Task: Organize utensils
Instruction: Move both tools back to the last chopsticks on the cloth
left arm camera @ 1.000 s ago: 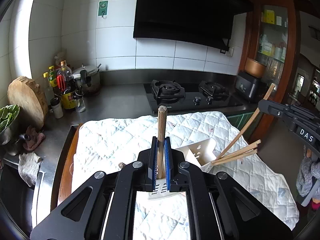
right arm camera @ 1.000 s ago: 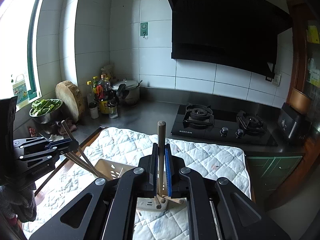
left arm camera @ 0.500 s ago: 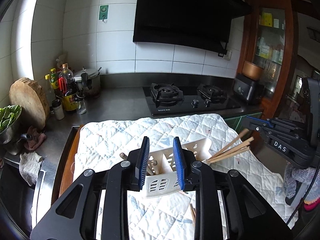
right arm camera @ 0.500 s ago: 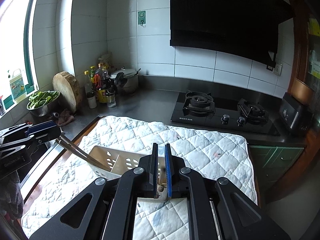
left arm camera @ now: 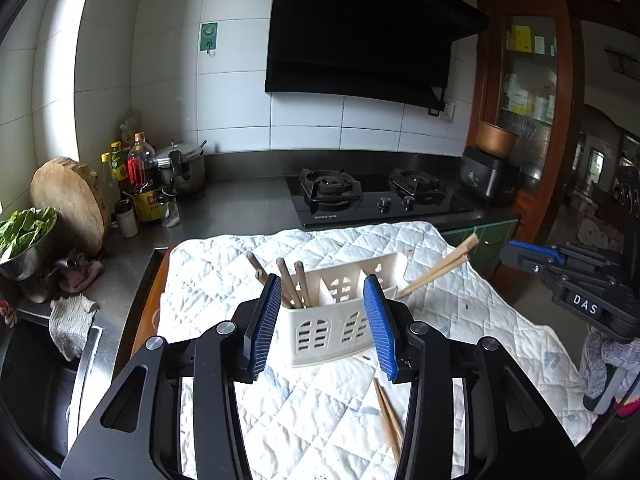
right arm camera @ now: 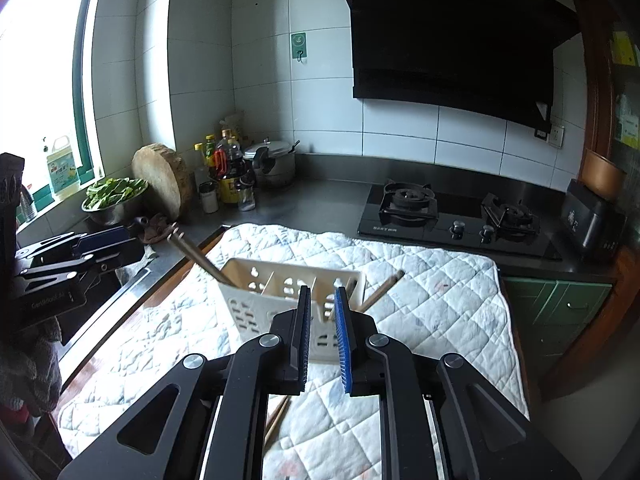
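A white slotted utensil caddy [left arm camera: 340,312] stands on the quilted cloth [left arm camera: 480,320]. Brown wooden chopsticks [left arm camera: 294,288] stand in its left compartment and more chopsticks [left arm camera: 440,266] lean out of its right end. A loose pair of chopsticks [left arm camera: 386,416] lies on the cloth in front. My left gripper [left arm camera: 324,324] is open and empty, just in front of the caddy. In the right wrist view the caddy [right arm camera: 280,300] sits ahead of my right gripper [right arm camera: 322,338], whose jaws stand slightly apart and hold nothing. The right gripper also shows in the left wrist view [left arm camera: 560,276].
A gas hob [left arm camera: 372,200] lies behind the cloth. Bottles [left arm camera: 144,184], a pot [left arm camera: 182,168], a round wooden board [left arm camera: 70,204] and a bowl of greens [left arm camera: 24,236] stand at the left. A sink edge [left arm camera: 80,380] is at the near left.
Both grippers let go of the wooden utensils they held upright, opened and drew back from the caddy. The left gripper opened wide; the utensils now stand in the caddy.
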### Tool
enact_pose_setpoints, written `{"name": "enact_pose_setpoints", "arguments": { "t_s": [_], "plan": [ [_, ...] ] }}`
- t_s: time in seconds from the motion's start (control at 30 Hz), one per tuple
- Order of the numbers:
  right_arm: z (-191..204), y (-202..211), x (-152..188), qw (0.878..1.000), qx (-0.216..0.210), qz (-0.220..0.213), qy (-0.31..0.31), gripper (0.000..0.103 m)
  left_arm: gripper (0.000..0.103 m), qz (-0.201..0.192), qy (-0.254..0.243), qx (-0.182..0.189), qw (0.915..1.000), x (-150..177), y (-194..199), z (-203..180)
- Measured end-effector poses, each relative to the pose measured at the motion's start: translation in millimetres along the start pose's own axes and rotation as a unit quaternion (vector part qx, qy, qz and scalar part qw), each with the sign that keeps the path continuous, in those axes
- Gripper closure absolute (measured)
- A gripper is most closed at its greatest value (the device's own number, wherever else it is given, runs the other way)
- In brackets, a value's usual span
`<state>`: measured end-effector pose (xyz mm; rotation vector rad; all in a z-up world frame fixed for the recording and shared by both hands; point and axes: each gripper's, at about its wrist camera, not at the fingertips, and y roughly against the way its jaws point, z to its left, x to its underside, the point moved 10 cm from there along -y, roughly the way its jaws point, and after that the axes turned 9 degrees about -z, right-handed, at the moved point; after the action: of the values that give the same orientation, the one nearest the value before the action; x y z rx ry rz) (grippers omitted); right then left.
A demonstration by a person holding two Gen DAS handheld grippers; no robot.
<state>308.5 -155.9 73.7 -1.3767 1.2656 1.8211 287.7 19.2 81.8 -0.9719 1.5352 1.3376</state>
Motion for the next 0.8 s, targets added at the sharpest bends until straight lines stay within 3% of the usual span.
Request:
{"name": "enact_pose_setpoints", "arguments": {
  "t_s": [0.23,0.4,0.8],
  "plan": [
    [26.9,21.7,73.6,0.999,-0.026,0.04,-0.012,0.09,0.06,0.014,0.01,0.013,0.9998,40.6,22.1,-3.8],
    [48.9,35.7,118.0,0.998,-0.023,0.054,0.005,0.09,0.059,0.025,0.011,0.011,0.9996,73.2,33.2,-6.7],
    [88.3,43.6,215.0,0.993,-0.03,0.109,-0.035,0.09,0.056,0.062,0.043,0.004,0.9971,147.6,47.7,0.4]
  ]
}}
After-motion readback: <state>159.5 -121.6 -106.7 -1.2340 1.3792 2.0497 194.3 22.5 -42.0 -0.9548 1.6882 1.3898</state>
